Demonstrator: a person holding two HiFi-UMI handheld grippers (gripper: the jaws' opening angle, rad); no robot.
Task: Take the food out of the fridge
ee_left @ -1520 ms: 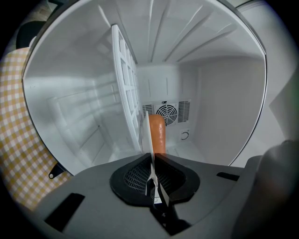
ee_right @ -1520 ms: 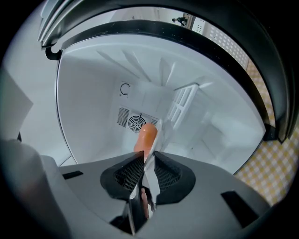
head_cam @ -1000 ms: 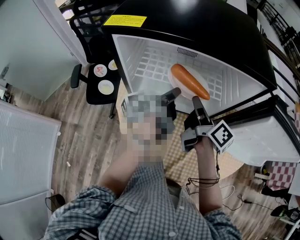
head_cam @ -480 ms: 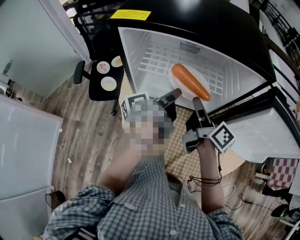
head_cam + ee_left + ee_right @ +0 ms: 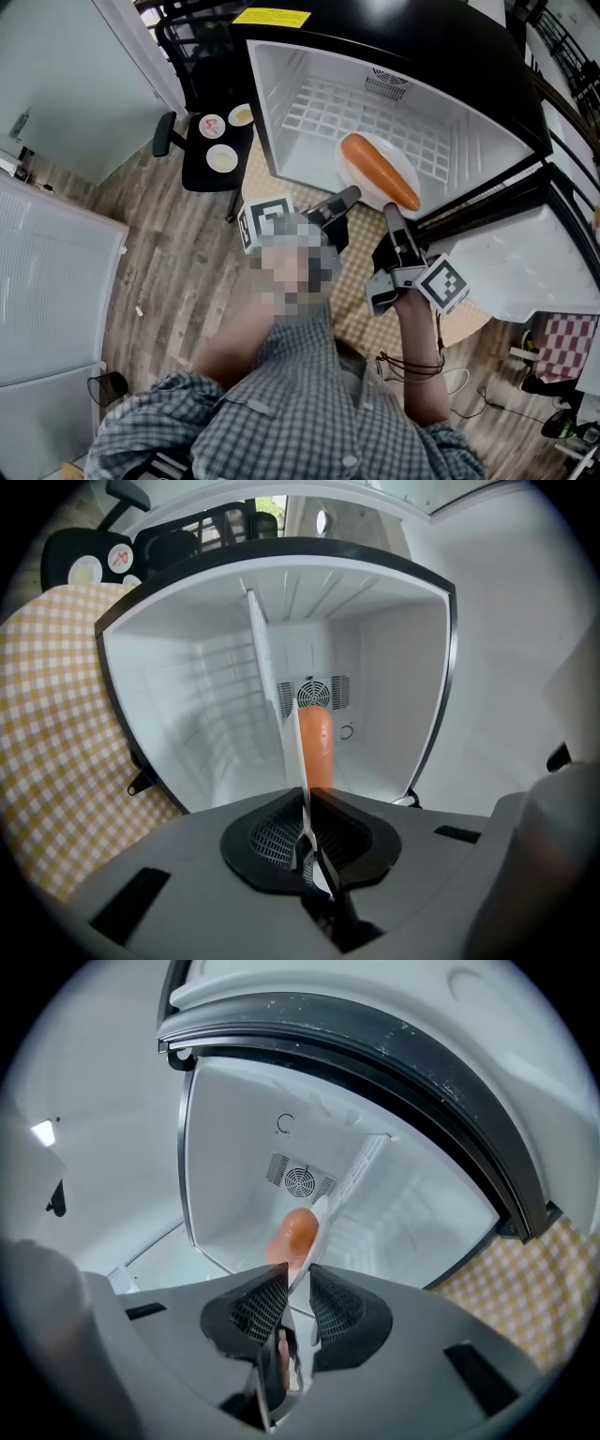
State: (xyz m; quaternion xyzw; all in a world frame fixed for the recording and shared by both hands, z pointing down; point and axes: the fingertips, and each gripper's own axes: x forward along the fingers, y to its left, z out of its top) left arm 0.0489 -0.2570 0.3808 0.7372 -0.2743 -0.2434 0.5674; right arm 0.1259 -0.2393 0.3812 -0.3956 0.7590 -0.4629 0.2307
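Sausage (image 5: 379, 172), perhaps, on white plate (image 5: 351, 171)

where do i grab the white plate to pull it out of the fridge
By its thin near rim, from the open side of the fridge, one gripper each side of the sausage. The white plate lies flat, lip towards the opening; the left gripper and right gripper clamp it there.

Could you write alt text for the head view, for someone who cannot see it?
Seen from above, a person's left gripper and right gripper each clamp the rim of a white plate carrying an orange sausage, at the mouth of an open fridge. A black chair bearing small dishes stands beside it.
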